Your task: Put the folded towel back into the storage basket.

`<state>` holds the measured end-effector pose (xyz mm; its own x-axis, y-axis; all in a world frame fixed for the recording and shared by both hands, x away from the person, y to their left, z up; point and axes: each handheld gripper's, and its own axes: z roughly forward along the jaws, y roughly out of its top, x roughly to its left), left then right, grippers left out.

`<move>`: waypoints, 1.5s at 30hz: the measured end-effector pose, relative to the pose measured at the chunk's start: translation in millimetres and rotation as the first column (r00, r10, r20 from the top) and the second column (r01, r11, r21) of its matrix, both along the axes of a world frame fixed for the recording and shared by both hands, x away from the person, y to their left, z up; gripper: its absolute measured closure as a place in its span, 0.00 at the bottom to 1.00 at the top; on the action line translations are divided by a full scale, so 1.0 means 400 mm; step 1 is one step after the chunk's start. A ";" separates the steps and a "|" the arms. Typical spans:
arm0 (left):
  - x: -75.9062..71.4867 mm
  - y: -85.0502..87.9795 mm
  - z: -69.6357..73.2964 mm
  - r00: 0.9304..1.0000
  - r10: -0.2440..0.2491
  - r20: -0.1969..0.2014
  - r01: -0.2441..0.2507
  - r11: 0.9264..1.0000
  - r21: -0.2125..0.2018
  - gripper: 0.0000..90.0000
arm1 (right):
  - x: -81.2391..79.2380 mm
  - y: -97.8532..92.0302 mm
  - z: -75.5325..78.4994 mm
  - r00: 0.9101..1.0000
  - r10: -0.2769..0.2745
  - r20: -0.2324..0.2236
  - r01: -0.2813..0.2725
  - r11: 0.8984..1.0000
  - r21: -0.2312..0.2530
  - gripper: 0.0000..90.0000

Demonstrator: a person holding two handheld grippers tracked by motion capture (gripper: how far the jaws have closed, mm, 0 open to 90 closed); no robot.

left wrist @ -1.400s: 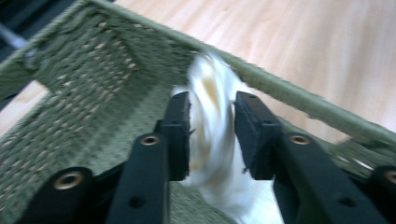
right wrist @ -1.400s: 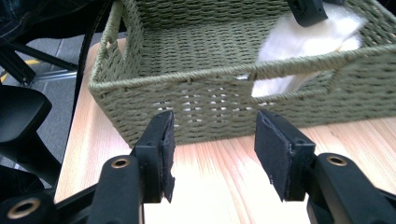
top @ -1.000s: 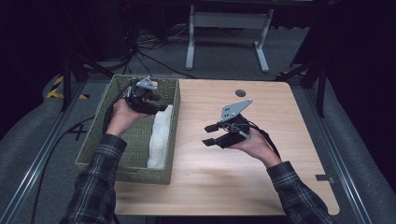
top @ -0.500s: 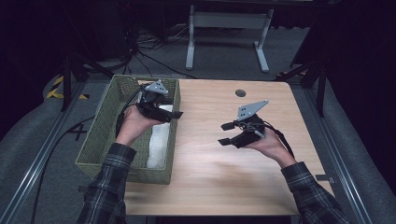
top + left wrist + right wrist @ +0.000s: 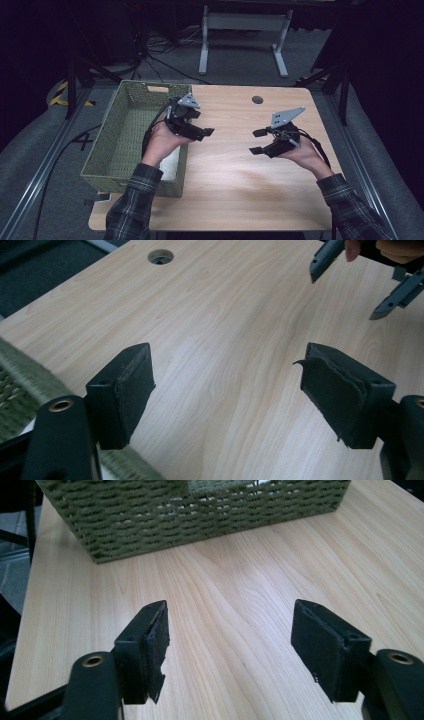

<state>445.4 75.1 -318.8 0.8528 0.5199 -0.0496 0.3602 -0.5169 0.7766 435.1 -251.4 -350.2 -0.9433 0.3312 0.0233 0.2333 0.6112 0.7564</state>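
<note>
High view: a person in plaid sleeves holds a gripper in each hand over a light wooden table. The left gripper is held above the right rim of a green woven basket that stands on the table's left part, its jaws pointing right toward the table's middle. The right gripper is over the table's right half, its jaws pointing left, so the two tools face each other, well apart. Inside the basket, a white object lies against the right wall, partly hidden by the left forearm; what it is cannot be told. A round cable hole sits near the table's far edge.

In the left gripper view the left gripper has its jaws spread wide with nothing between them, bare wood beneath. The basket's rim shows at the lower left, the cable hole at the top, and the right gripper at the upper right, jaws apart.

In the right gripper view the right gripper is likewise wide open and empty above the tabletop, and the basket's woven wall runs across the top.
</note>
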 end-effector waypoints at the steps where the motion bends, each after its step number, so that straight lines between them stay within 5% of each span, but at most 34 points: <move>1: -0.008 -0.011 -0.003 1.000 -0.004 0.004 0.004 1.000 -0.012 0.24 | -0.001 -0.003 -0.001 1.000 -0.002 0.000 0.002 1.000 -0.006 0.35; 15: -0.087 -0.121 -0.048 0.999 -0.043 -0.015 0.042 0.999 -0.017 0.22 | -0.026 -0.061 -0.056 0.999 -0.052 0.001 0.053 0.999 -0.015 0.33; 30: -0.132 -0.199 -0.202 0.996 -0.053 -0.077 0.055 0.998 0.026 0.20 | -0.071 -0.118 -0.158 0.995 -0.096 -0.012 0.095 0.994 -0.052 0.32; 45: -0.177 -0.229 -0.304 0.995 -0.084 -0.054 0.088 0.994 0.070 0.17 | -0.129 -0.196 -0.233 0.982 -0.188 -0.013 0.186 0.977 -0.109 0.23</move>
